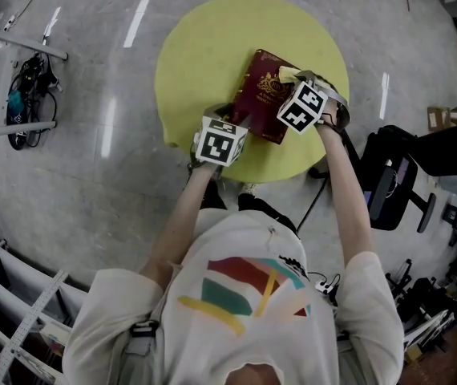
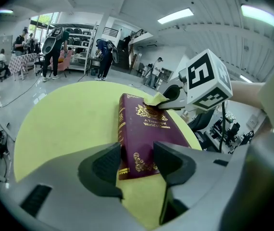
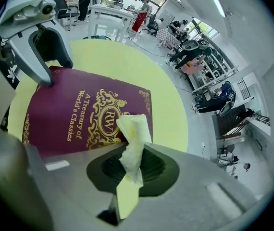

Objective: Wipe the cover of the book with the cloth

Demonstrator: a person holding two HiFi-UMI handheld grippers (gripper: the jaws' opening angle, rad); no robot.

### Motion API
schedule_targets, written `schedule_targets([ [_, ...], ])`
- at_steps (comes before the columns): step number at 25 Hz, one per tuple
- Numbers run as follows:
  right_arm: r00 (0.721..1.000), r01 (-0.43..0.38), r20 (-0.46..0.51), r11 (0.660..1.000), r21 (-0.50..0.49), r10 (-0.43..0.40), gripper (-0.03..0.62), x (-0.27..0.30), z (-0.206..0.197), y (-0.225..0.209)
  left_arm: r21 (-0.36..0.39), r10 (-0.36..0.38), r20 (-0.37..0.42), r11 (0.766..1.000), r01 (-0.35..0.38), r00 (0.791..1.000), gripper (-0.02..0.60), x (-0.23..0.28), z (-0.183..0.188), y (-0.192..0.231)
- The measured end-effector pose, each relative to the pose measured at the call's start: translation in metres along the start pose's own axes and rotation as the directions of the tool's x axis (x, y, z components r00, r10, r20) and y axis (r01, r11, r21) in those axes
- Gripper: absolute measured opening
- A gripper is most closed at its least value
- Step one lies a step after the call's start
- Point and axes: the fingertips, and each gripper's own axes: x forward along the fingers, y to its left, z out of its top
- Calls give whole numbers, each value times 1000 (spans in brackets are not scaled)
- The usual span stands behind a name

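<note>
Where it lies flat on the round yellow-green desk (image 1: pixel 204 46), the book (image 1: pixel 264 95) shows a dark maroon hard cover stamped in gold. A crest with the letters RW sits in the middle, scrollwork fills the corners, and a title along one side reads "A Treasury of World's Classics". The spine carries gold bands as well. The cover looks smooth with a dull sheen, and its corners are square.

The left claw (image 2: pixel 137 162) has its jaws apart, astride the book's near spine corner. One jaw sits just outside the spine and the other over the cover, while the rest of the book stretches away ahead of it.

The right claw (image 3: pixel 132 170) is clamped on the cloth (image 3: pixel 133 138), a pale yellow strip, soft and crumpled, that sticks out past the jaw tips. The cloth's free end lies on the cover just beside the gold crest, directly ahead of the right claw.

Seen from the left claw, the right claw comes in over the book's far end with the cloth tucked under it. The two claws stand at opposite ends of the book. Both are grey moulded plastic with dark ribbed pads.
</note>
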Motion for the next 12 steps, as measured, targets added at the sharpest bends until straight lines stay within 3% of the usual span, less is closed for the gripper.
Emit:
schedule_targets([
  [6,1000,-1,10,1000,-24,2,28,-8,6,20,2,-6,-1,1000,6,1000,212,-1,0,2],
  [12,994,-90,51,995,-36,91,29,-25,16,57,0,-7,-5,1000,7,1000,212,0,1,2],
])
